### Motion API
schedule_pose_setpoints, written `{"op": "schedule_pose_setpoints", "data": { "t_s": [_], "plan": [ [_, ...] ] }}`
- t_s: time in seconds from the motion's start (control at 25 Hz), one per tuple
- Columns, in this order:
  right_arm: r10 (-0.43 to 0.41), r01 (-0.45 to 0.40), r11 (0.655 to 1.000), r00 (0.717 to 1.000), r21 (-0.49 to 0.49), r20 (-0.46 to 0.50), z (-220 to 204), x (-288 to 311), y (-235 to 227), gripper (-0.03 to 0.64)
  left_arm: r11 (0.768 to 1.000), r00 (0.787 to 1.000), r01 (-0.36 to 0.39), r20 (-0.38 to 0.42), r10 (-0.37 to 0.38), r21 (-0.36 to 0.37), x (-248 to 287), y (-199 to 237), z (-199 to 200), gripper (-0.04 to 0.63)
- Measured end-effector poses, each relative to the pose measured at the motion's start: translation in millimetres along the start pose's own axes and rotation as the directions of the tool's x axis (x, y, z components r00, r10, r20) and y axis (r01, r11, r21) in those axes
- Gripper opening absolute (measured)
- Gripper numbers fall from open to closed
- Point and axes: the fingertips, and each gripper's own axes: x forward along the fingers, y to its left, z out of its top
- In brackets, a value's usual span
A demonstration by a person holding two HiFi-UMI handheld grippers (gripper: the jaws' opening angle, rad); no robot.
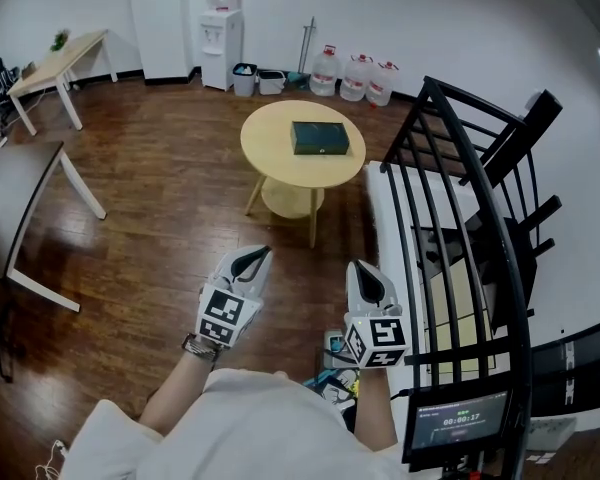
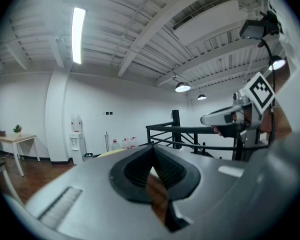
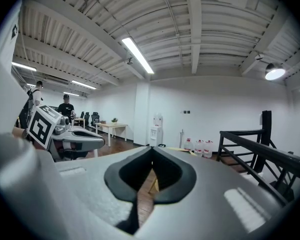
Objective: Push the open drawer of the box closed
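Lying on the table (image 1: 268, 148), the box (image 1: 320, 137) shows only in head view.

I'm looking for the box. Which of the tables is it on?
The round pale-wood table straight ahead carries the dark green box. The rectangular desk by the far wall and the dark table at left don't.

This looks like an office — an open room with a dark wooden floor (image 1: 160, 198), a water dispenser (image 1: 221, 28) and spare water bottles (image 1: 357, 76) at the far wall, a light desk (image 1: 60, 63), office chairs (image 3: 92, 118) and tube lights (image 3: 137, 55) under a bare ribbed ceiling.
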Motion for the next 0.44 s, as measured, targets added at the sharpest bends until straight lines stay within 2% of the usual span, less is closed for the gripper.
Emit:
{"op": "schedule_pose_setpoints", "data": {
  "t_s": [0.44],
  "plan": [
    [-0.002,0.002,1.000,1.000,-0.012,0.012,9.3,-2.8,9.1,0.003,1.000,0.999,-0.003,0.037,0.003,0.014,-5.8,3.5,13.7,0.006]
  ]
}}
